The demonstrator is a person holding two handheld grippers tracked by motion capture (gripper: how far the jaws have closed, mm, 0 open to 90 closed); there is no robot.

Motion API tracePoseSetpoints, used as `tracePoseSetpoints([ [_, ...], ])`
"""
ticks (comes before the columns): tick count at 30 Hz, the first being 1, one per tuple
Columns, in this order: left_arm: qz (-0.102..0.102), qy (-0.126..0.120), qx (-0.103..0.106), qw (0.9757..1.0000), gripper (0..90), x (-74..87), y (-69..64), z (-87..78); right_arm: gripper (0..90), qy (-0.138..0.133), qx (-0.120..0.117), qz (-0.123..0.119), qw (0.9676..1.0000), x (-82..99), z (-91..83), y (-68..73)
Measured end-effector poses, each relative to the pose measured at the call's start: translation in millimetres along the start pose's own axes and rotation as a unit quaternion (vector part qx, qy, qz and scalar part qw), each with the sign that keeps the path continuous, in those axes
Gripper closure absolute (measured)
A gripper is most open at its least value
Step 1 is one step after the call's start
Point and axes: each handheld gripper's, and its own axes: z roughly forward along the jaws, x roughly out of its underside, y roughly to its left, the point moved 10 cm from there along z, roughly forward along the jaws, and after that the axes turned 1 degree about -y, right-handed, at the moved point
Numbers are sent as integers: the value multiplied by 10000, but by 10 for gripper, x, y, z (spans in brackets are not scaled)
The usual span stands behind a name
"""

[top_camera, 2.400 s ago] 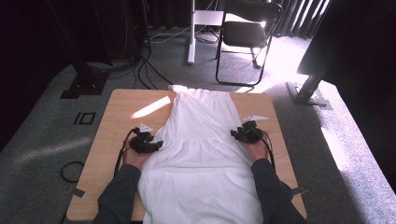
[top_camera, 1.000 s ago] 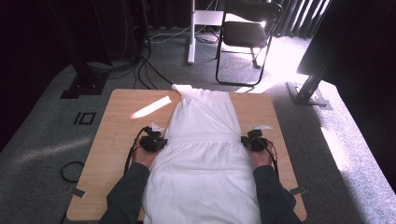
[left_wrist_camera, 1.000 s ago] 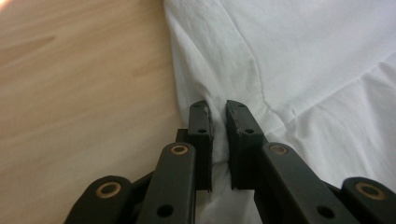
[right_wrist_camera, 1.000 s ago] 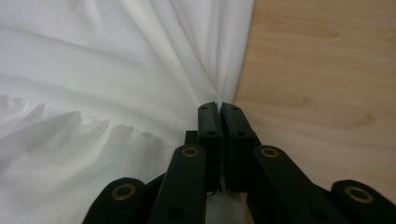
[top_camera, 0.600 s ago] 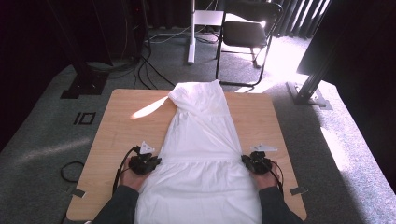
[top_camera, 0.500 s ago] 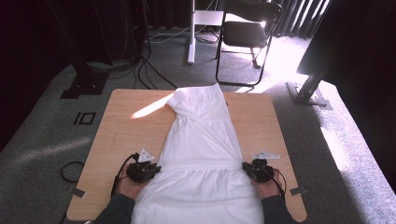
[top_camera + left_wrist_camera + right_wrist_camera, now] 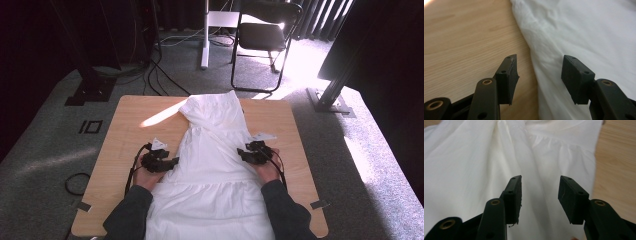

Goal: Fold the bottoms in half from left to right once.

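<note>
The left gripper [image 7: 172,162] stands released, its two black jaws spread apart; they have just been opening, and no cloth is pinched between them. In the left gripper view [image 7: 539,72] the gap between the jaws straddles the side edge of the white pleated cotton dress [image 7: 584,37], one jaw over bare wood and the other over the cloth, neither pressing on it. The right gripper [image 7: 244,154] is released as well, its jaws likewise having just been opening, and in the right gripper view [image 7: 539,195] both jaws hover over the white fabric with nothing clamped.

The dress [image 7: 212,170] lies flat along the middle of the light wooden rectangular table [image 7: 125,130], its narrow bodice toward the far edge and its wide skirt spreading toward the near edge, where it runs out of the picture between the person's dark grey sleeves [image 7: 127,212]. A gathered seam crosses the skirt low down, and another runs under the bodice. The left gripper sits at the dress's left edge and the right gripper at its right edge, both about level with the waist.

A patch of sunlight falls on the table's far left part, beside the bodice. Beyond the table a black folding chair [image 7: 262,40] stands on the grey carpet [image 7: 45,145], with black cables [image 7: 160,75] trailing across the floor to its left.
</note>
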Motion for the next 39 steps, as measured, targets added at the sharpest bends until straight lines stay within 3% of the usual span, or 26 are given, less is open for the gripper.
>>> tracePoseSetpoints([
  [2, -27, 192, 9, 9998, 472, 32, 17, 148, 521, 66, -52, -31, 10000, -72, 157, 25],
  [3, -27, 192, 9, 9998, 472, 32, 17, 148, 521, 66, -52, -31, 10000, -72, 157, 25],
  [4, -6, 235, 34, 9997, 471, 47, 0, 204, 510, 89, -128, -73, 9999, -151, 310, 69],
  [6, 19, 252, 8, 9997, 470, 58, -8, 224, 517, 158, -153, -101, 9997, -178, 404, 100],
  [7, 11, 254, -9, 9997, 468, 58, -13, 224, 552, 242, -137, -154, 9995, -174, 448, 106],
  [8, 4, 257, -14, 9997, 469, 60, -20, 223, 664, 338, -36, -259, 9991, -161, 478, 93],
  [9, 4, 257, -14, 9997, 468, 60, -20, 223, 664, 338, -36, -259, 9991, -161, 478, 93],
  [10, 64, 261, -28, 9996, 467, 69, -35, 220, 841, 364, 191, -431, 9982, -163, 459, 38],
  [11, 64, 261, -28, 9996, 468, 69, -35, 220, 841, 364, 191, -431, 9982, -163, 459, 38],
  [12, 76, 253, -41, 9996, 468, 78, -40, 213, 882, -28, 667, -105, 9977, -265, 253, -146],
  [14, 96, 225, -98, 9997, 469, 86, -48, 212, 885, -282, 1098, 36, 9935, -302, 64, -351],
  [15, 96, 225, -98, 9997, 470, 86, -48, 212, 885, -282, 1098, 36, 9935, -302, 64, -351],
  [16, 170, 249, -174, 9994, 470, 92, -58, 211, 884, -239, 1230, 347, 9915, -205, -30, -576],
  [17, 170, 249, -174, 9994, 470, 92, -58, 211, 884, -239, 1230, 347, 9915, -205, -30, -576],
  [18, 162, 261, -171, 9994, 470, 92, -65, 211, 883, -164, 1171, 523, 9916, -120, -24, -655],
  [19, 111, 300, -109, 9994, 469, 90, -70, 204, 873, 31, 1048, 617, 9926, 62, 44, -729],
  [21, 69, 349, -62, 9993, 470, 71, -59, 174, 846, 116, 876, 687, 9937, 185, 124, -721],
  [23, 87, 269, -63, 9996, 469, 28, -51, 142, 831, 114, 789, 743, 9940, 214, 153, -704],
  [24, 38, 63, -6, 10000, 469, -70, -48, 81, 807, 105, 659, 791, 9946, 229, 177, -678],
  [26, 31, -108, 65, 9999, 454, -236, -43, 34, 763, 157, 656, 778, 9947, 245, 226, -658],
  [29, 84, -94, 60, 9999, 445, -347, -57, 98, 759, 153, 684, 787, 9944, 234, 239, -666],
  [34, 358, 166, -88, 9992, 450, -475, -161, 554, 848, 234, 709, 725, 9946, 220, 256, -633],
  [36, 335, 388, -175, 9985, 521, -424, -139, 673, 861, 254, 731, 692, 9946, 221, 256, -622],
  [39, 346, 424, -80, 9985, 784, -373, -140, 669, 870, 248, 715, 704, 9946, 228, 250, -614],
])
